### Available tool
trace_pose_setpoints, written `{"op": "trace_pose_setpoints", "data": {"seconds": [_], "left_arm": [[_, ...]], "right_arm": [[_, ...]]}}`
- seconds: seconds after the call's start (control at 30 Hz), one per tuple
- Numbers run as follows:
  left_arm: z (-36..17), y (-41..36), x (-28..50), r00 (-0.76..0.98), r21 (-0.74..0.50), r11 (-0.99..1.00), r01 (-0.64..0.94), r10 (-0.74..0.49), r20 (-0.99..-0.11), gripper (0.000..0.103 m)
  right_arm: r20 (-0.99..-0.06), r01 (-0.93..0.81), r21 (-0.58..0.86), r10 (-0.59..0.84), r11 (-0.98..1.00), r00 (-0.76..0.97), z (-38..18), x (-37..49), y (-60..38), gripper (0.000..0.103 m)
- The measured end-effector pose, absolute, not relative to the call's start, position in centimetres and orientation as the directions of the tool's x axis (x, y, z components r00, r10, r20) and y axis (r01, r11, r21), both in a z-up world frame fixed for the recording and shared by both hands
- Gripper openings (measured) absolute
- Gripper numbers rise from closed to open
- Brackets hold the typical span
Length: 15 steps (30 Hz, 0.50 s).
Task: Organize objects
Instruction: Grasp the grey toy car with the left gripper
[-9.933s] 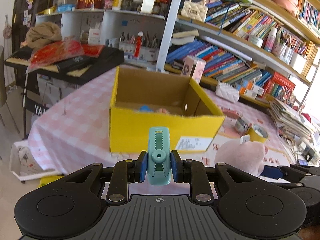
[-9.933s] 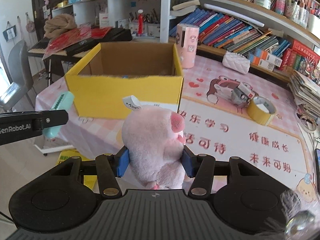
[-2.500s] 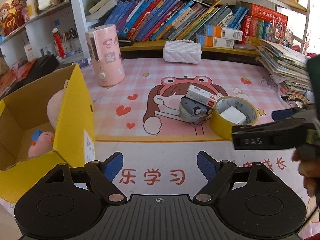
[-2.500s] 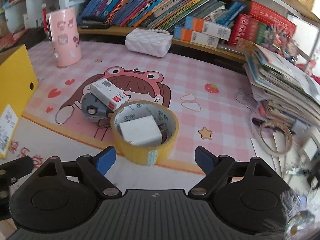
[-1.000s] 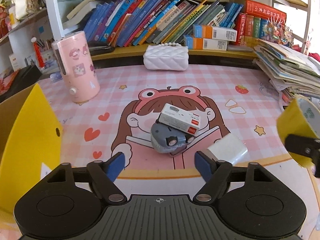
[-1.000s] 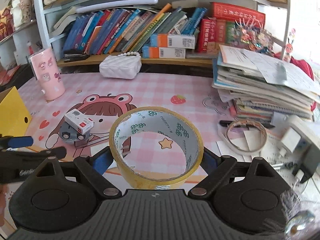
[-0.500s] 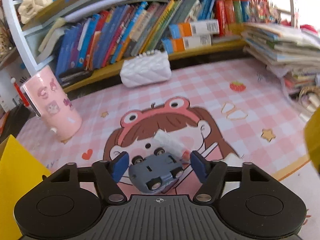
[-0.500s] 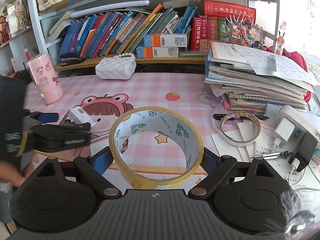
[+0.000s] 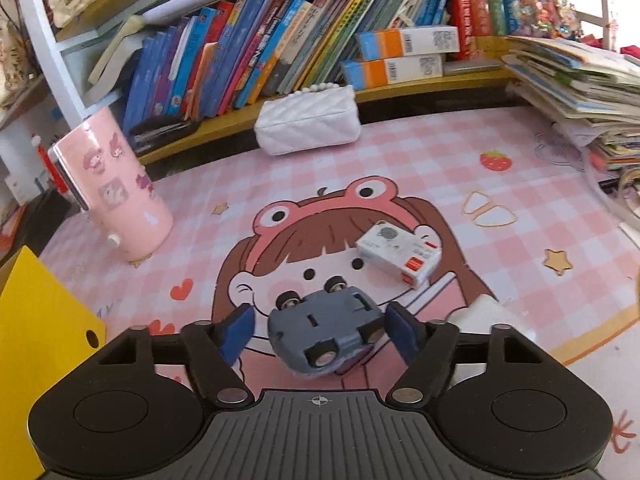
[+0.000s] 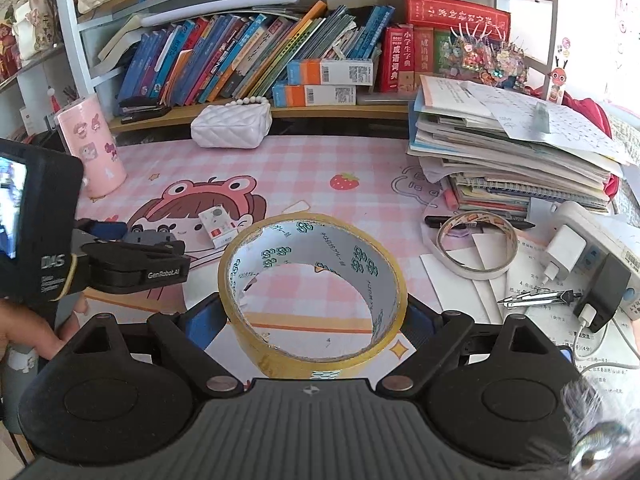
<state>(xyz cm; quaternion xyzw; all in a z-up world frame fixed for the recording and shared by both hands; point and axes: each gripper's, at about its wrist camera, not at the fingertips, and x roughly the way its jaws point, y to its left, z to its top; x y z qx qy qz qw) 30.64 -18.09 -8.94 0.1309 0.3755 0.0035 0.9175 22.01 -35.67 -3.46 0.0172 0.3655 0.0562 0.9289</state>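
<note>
Tape roll [image 10: 312, 292], yellow with a printed white core, sits clamped between the blue pads of your right gripper [image 10: 312, 316], held clear above the pink checked table mat [image 10: 320, 168]. Your left gripper [image 9: 320, 326] is lowered over the grey toy car [image 9: 324, 330], which lies overturned on the mat with its wheels up. The jaws there are opening: the car lies between the two blue pads, the right pad close against it, a small gap showing at the left pad. In the right wrist view your left hand [image 10: 28, 332] grips that tool's handle at the frame's left edge.

Just beyond the car lies a small white box [image 9: 398, 254] with a red label, near it but apart. A corner of the yellow cardboard box [image 9: 40, 320] shows at lower left of the left wrist view. Farther back stand a pink cylindrical container [image 9: 114, 192] and a white quilted purse [image 9: 308, 120], the purse against the bookshelf [image 9: 280, 40]. A stack of papers and notebooks [image 10: 508, 152] fills the mat's right side, with a thinner tape ring [image 10: 476, 244] lying in front of it.
</note>
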Motion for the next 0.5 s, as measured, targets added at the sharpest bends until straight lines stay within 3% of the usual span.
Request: {"op": "trace_pose_setpoints", "data": {"seconds": [0.17,0.27,0.5], "left_arm": [[-9.5,-17.8,31.3,0.704,0.207,0.975,0.076,0.094,-0.704,0.076],[-9.7,-17.6,31.4,0.693,0.163,0.985,0.062,0.076,-0.717,0.063],[-7.2,-16.5,29.3,0.727,0.078,0.996,0.042,0.023,-0.687,0.062]], "right_arm": [[-0.682,-0.101,0.067,0.119,0.993,0.722,-3.5,22.0,-35.6,0.089],[-0.686,-0.100,0.063,0.116,0.993,0.718,-3.6,22.0,-35.7,0.089],[-0.680,-0.110,0.056,0.119,0.992,0.723,-3.4,21.9,-35.5,0.089]]}}
